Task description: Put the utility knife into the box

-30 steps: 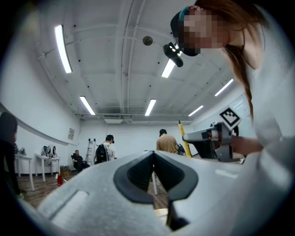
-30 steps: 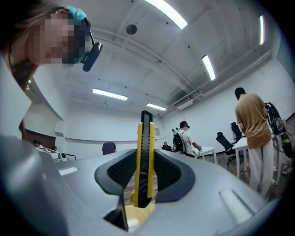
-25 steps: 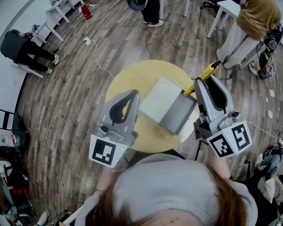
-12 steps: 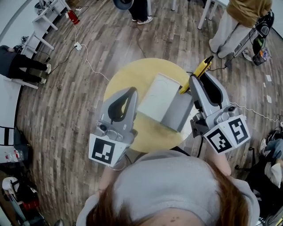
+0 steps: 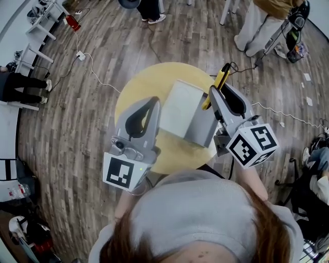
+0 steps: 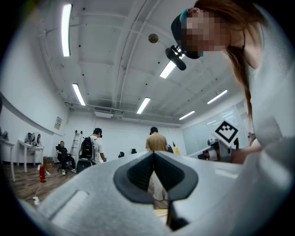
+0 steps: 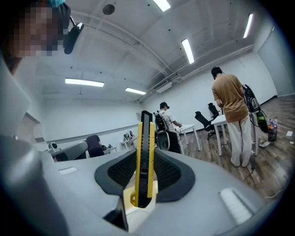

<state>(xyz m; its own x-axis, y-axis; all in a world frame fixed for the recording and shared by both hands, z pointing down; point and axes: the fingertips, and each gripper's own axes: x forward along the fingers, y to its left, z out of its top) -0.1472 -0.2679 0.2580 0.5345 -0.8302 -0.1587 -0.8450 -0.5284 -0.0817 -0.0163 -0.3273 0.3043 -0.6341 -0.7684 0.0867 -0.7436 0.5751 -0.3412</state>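
Observation:
A yellow-and-black utility knife stands upright in my right gripper, which is shut on it. The right gripper view shows the knife pinched between the dark pads, its tip pointing up past the jaws. The gripper and knife hang over the right edge of the box, a white part with a grey part beside it, on the round yellow table. My left gripper is shut on nothing at the box's left side; its jaws meet in the left gripper view.
Wood floor surrounds the small table. A white cable runs across the floor at the left, another cable at the right. People stand beyond the table, and white desks sit at the far left.
My right gripper has carried the knife leftward, from off the box's right corner to over its right edge. The left gripper has kept its place beside the box.

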